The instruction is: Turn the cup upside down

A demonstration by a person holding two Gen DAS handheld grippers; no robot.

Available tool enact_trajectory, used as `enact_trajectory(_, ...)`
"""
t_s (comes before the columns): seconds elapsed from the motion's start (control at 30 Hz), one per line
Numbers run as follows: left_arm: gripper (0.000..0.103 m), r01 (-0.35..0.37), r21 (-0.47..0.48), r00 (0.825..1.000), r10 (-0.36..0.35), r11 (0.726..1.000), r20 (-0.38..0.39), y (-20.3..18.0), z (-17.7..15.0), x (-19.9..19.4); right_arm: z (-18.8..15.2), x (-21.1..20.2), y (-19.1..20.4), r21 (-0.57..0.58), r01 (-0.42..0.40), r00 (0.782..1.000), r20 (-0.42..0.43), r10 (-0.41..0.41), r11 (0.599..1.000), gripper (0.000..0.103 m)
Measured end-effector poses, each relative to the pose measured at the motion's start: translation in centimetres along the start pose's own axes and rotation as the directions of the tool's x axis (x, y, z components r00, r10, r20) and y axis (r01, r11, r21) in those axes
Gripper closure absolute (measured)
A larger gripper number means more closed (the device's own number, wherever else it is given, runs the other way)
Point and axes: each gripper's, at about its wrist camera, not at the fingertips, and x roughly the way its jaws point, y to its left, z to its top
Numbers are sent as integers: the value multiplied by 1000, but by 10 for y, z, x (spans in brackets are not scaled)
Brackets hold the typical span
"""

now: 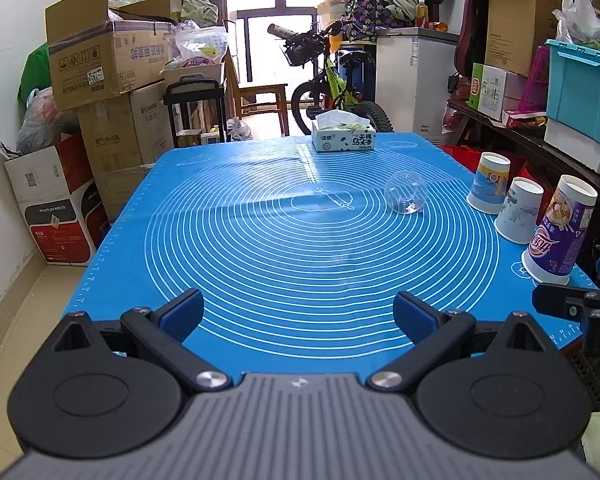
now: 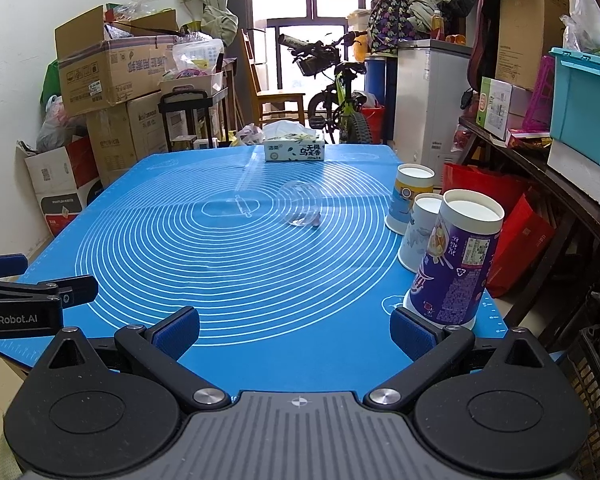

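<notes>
A clear plastic cup [image 1: 406, 192] lies on its side on the blue mat [image 1: 260, 248], right of the middle; it also shows in the right wrist view [image 2: 300, 208]. Three paper cups stand upside down along the mat's right edge: a blue and yellow one [image 1: 489, 189] [image 2: 411, 199], a white and blue one [image 1: 518, 211] [image 2: 420, 232], and a purple one [image 1: 560, 230] [image 2: 456, 264]. My left gripper [image 1: 298, 316] is open and empty near the front edge. My right gripper [image 2: 294, 332] is open and empty, its right finger beside the purple cup.
A tissue box [image 1: 343, 136] sits at the mat's far edge. Cardboard boxes [image 1: 108, 72] stack up at the left, a bicycle [image 1: 332, 92] and a white appliance stand behind, and a cluttered shelf [image 1: 540, 120] runs along the right.
</notes>
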Motion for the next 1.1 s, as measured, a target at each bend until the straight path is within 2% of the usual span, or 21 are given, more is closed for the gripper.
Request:
enact_trajectory(0.43,3,-8,5,1000,8,1000,6,-2,1,7,2,12,-5,16,2,1000,-5,-2,1000,0)
enact_trajectory(0.6,3,19,50,1000,-20,999,22,-6,13,19,8,29,-12,46,-2,1000,-8,3,999,0)
enact_trajectory(0.73,3,24,96,999,-28,995,42,-12,28,36,15,47,-18,71,10,1000,-6,-10,997,0)
enact_trajectory(1.1,3,100,175,993,-108,979,39,-31,63,109,29,107,-25,115,33,999,-34,-29,993,0)
